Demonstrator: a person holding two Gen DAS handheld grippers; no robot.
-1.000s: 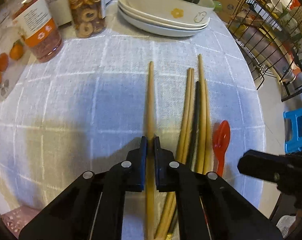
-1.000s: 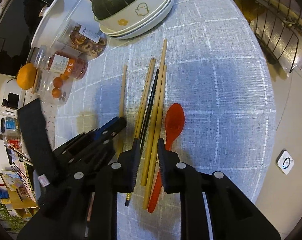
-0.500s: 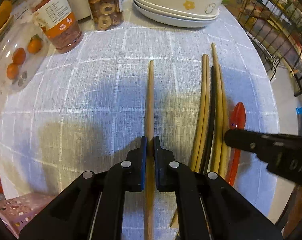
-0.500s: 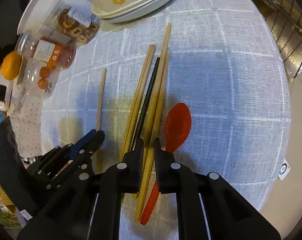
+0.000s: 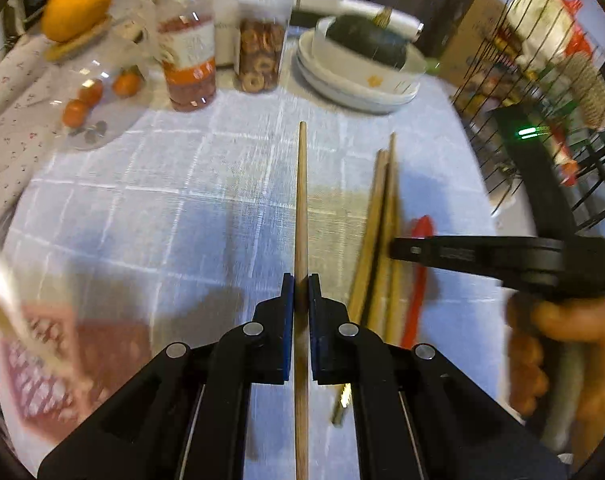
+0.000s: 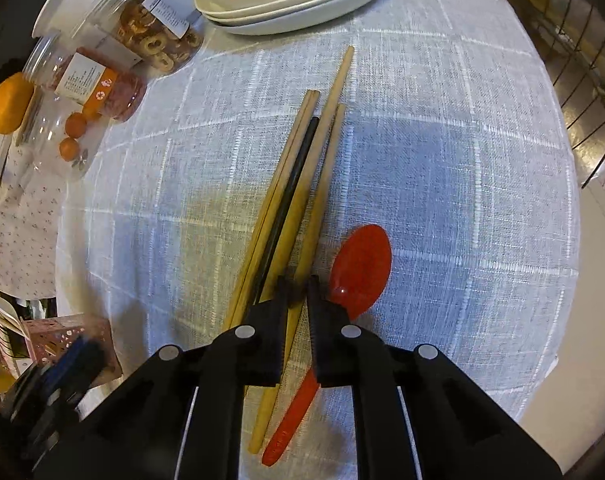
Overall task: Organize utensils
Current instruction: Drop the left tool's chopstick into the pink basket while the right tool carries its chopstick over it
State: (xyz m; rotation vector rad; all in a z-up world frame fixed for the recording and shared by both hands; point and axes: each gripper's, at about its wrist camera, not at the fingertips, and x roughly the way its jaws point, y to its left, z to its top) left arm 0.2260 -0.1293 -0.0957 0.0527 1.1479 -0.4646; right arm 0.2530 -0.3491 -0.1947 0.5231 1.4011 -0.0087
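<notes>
Left wrist view: a single wooden chopstick (image 5: pixel 301 200) is pinched by the left gripper (image 5: pixel 301 286) above the table (image 5: pixel 182 216); jars (image 5: pixel 258 54) and stacked plates (image 5: pixel 354 92) line its far edge. The right gripper (image 6: pixel 296 286) is closed on one chopstick of the bundle (image 6: pixel 298 184), with the red spoon (image 6: pixel 360 264) just beside and bare cloth toward the right edge

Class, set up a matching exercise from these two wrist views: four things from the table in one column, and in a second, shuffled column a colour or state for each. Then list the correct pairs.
Column 1
1. single wooden chopstick
2. spoon
3. squash
4. ring-snack jar

Column 2
A. red, lying on the cloth beside the chopstick bundle
B. dark green, sitting in the white bowl
C. clamped between the left gripper's blue pads
D. clear plastic, standing upright near the stacked plates

Pairs: 1-C, 2-A, 3-B, 4-D
</notes>
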